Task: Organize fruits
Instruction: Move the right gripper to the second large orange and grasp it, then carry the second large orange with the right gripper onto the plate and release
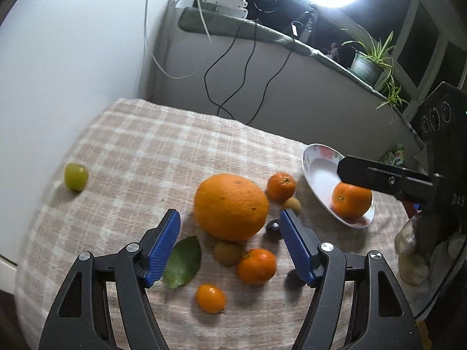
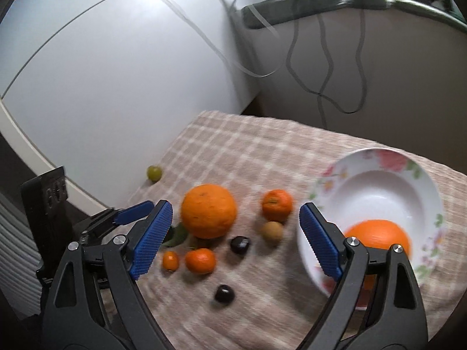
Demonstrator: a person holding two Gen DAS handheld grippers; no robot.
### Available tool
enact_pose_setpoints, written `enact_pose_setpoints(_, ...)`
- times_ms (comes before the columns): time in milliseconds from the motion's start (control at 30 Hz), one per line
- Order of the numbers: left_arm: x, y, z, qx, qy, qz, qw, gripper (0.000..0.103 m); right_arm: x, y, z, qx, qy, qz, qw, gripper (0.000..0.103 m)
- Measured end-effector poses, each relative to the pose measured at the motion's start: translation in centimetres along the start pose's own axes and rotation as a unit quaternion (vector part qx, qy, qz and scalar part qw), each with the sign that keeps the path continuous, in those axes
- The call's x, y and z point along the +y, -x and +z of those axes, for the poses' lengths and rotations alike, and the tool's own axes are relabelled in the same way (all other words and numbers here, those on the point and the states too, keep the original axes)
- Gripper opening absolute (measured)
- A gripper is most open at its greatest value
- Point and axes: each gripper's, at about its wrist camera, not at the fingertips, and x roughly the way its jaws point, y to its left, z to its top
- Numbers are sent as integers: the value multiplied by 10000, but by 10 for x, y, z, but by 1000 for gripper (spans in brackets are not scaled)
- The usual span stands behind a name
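**A:** So how far along is the fruit sorting? I count one round orange (image 2: 376,234) sitting in the white floral-rimmed ceramic plate (image 2: 379,157), and that's it.

**B:** Yep, barely started imo. Still out on the beige checked cloth of the table (image 1: 140,145): the big pebbly orange (image 1: 231,206), two small tangerines (image 1: 281,186), a kumquat (image 1: 210,298), brownish longans, two dark plums, and a lone green grape (image 1: 76,176) way off to the side.

**A:** Grippers?

**B:** Left hand-held gripper (image 1: 230,243) is spread wide, holding nothing, blue pads either side of the big orange. Right hand-held gripper (image 2: 235,236) is gaping too, nothing in it.
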Motion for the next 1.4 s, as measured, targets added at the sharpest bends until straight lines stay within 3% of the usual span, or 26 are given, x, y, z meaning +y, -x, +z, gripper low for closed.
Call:
enact_pose_setpoints(133,7,-5,-4,90,138,-180,9997,70,21,-20,-3,262,98,139,9995,90)
enact_pose_setpoints(367,10,-18,-4,206,212,-363,9989,70,18,-59,-2,836,-555,547,9934,69)
enact_pose_setpoints(933,17,-46,4,409,339,-500,9973,68,12,-97,-1,1280,-789,463,9875,69)
enact_pose_setpoints(1067,14,-49,5,419,259,-485,9976,66,11,-106,-3,1360,-902,603,9847,69)
enact_pose_setpoints(1400,6,-44,5,355,146,-374,9986,66,14,-102,-4,1320,-942,632,9847,67)
